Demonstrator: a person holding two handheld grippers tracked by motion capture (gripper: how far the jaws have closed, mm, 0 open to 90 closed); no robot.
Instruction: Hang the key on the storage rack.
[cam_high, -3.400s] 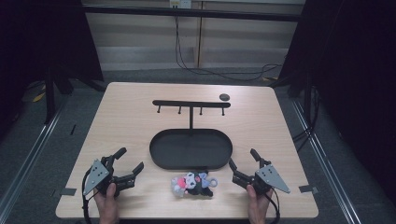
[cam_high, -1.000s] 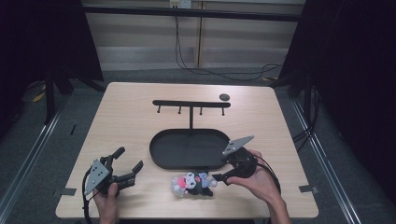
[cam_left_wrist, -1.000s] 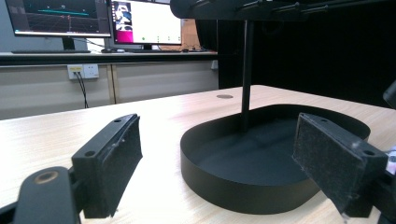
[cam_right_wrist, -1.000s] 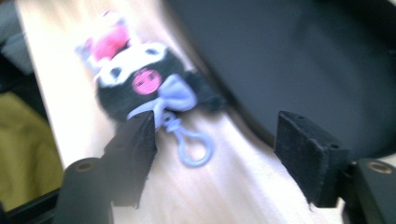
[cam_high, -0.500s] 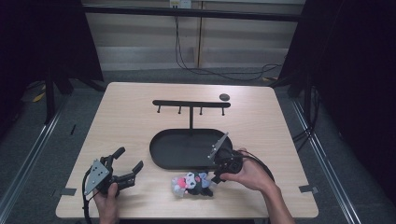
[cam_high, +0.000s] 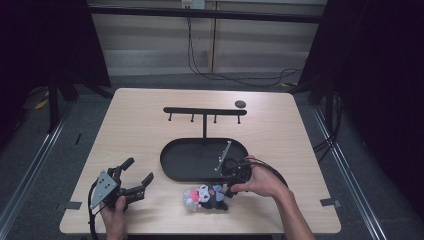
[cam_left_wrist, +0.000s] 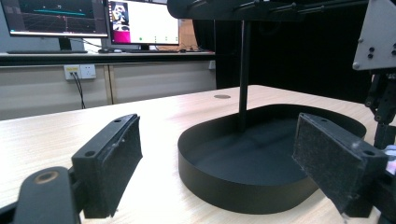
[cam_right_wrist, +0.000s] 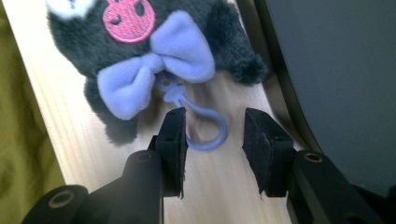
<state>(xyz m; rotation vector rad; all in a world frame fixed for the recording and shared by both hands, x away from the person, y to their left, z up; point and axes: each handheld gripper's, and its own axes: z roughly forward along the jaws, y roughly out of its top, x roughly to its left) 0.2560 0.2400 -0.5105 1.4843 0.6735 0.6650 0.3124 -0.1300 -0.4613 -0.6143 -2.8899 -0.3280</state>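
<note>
A dark grey plush toy with a lilac bow and a pink skull badge lies on the table, bundled with a pink and white plush at the front edge. Its purple key-ring loop lies between the jaws of my right gripper, which point down at it. Those jaws have just been opening, and the pads stand apart without pinching the loop. In the high view my right gripper hangs over the plush at the tray's front rim. My left gripper rests open at the front left, holding nothing.
A black oval tray sits mid-table, with a black hook rack rising from its far side. A small dark disc lies beyond. The tray and rack post stand just ahead of the left gripper.
My right gripper has moved left and down from the tray's right side onto the plush toys, tipping its jaws downward. The left gripper has stayed put.
</note>
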